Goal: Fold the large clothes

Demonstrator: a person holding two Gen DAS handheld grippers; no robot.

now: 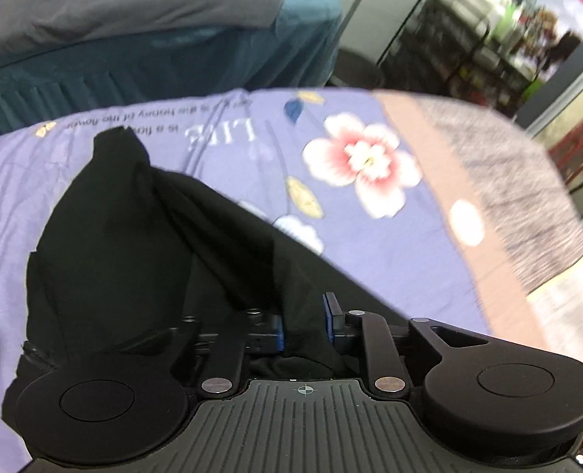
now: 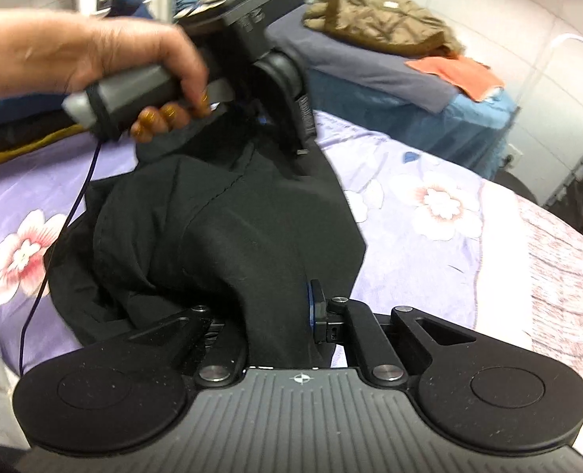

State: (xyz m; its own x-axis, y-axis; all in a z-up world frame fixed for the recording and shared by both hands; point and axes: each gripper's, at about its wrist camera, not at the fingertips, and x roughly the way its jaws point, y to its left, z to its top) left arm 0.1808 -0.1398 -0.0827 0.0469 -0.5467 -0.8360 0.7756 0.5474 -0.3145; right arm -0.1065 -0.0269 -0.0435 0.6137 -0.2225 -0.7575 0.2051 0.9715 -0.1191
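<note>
A black garment [image 1: 126, 236] hangs bunched over a purple flowered bedsheet [image 1: 370, 244]. My left gripper [image 1: 303, 323] is shut on a fold of the black cloth between its blue pads. In the right wrist view the same garment [image 2: 220, 236] stretches between both grippers. My right gripper [image 2: 279, 311] is shut on its near edge; the cloth hides the left finger. The left gripper [image 2: 268, 118], held by a hand [image 2: 106, 51], grips the garment's far end above the bedsheet [image 2: 417, 252].
A second bed with a blue cover [image 1: 153, 51] stands behind, with a brown jacket [image 2: 382, 23] and an orange cloth [image 2: 461, 73] on it. Shelving [image 1: 469, 39] stands at the right. A thin cable [image 2: 55, 244] hangs from the left handle.
</note>
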